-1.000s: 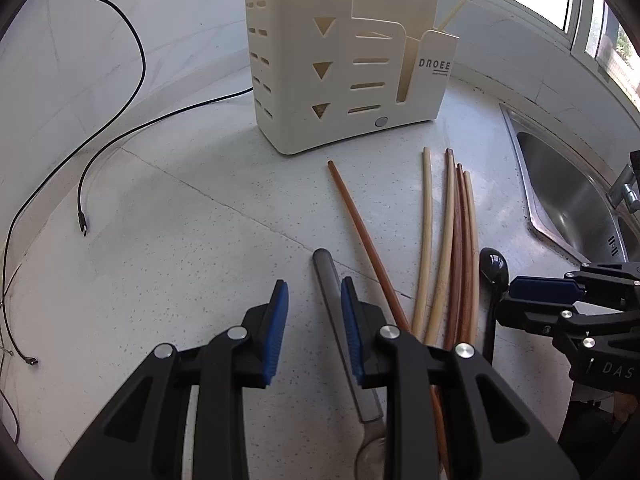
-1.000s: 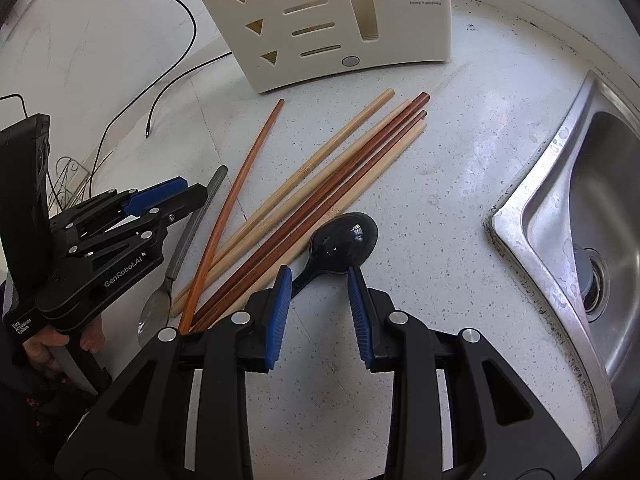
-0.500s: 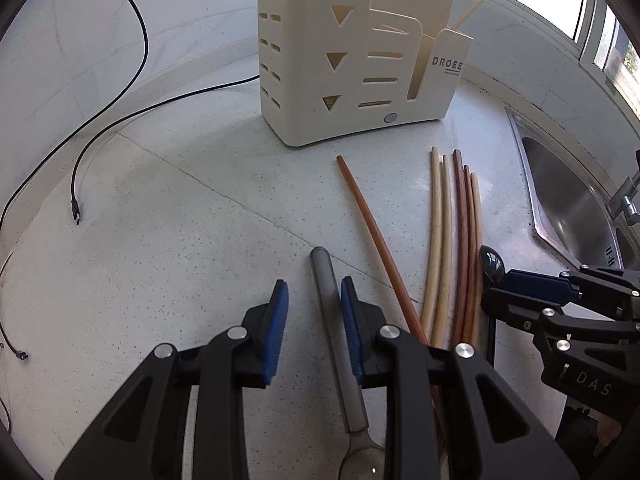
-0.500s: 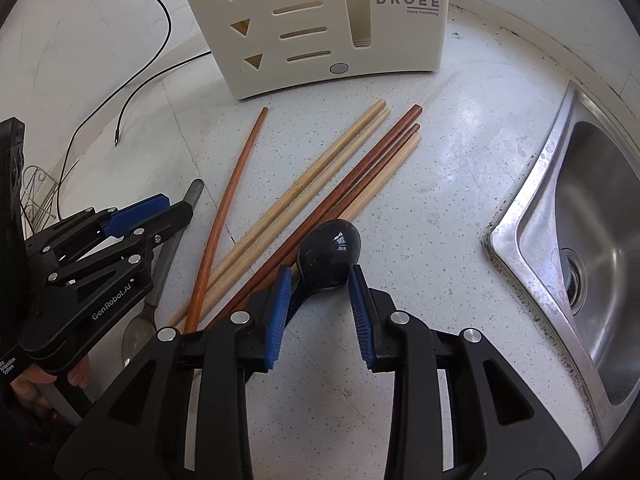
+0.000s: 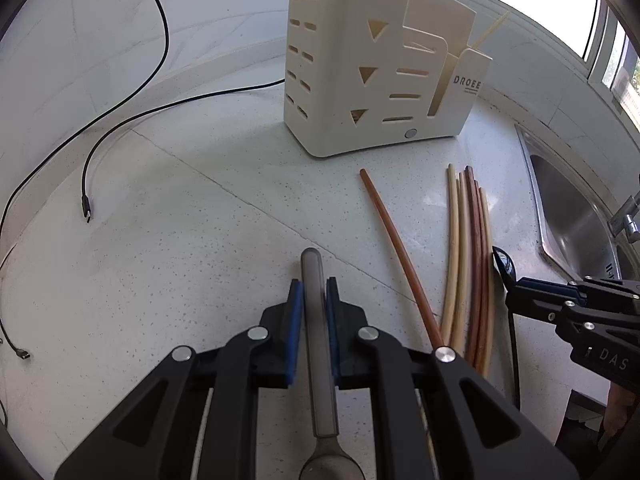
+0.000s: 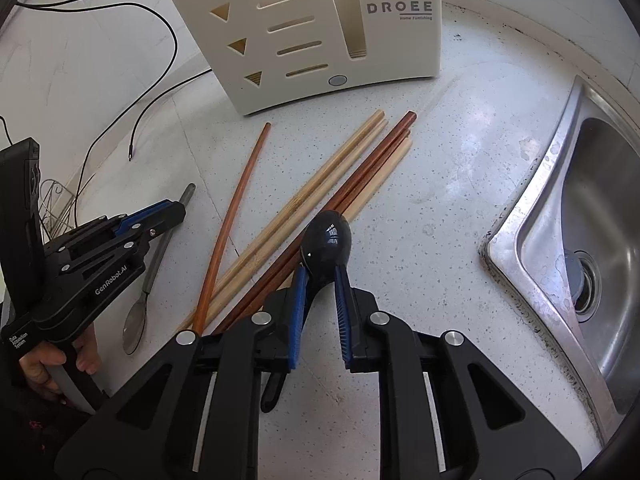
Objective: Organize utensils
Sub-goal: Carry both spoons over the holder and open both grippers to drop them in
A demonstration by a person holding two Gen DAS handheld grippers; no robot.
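My left gripper (image 5: 313, 292) is shut on the grey handle of a metal spoon (image 5: 318, 344), whose bowl lies under the gripper body. It also shows in the right wrist view (image 6: 160, 220) with the metal spoon (image 6: 138, 316). My right gripper (image 6: 320, 280) is shut on the neck of a black spoon (image 6: 328, 240), its bowl pointing forward. Several wooden chopsticks (image 6: 304, 208) lie fanned on the counter between the two spoons, also seen in the left wrist view (image 5: 466, 264). A cream utensil holder (image 6: 312, 32) stands behind them.
A steel sink (image 6: 580, 240) is set into the counter at the right. Black cables (image 5: 120, 120) trail over the white speckled counter at the left. A wall and window sill run behind the holder (image 5: 380, 72).
Both grippers have closed: the left onto the metal spoon's handle, the right onto the black spoon's neck. Both moved slightly forward toward the holder.
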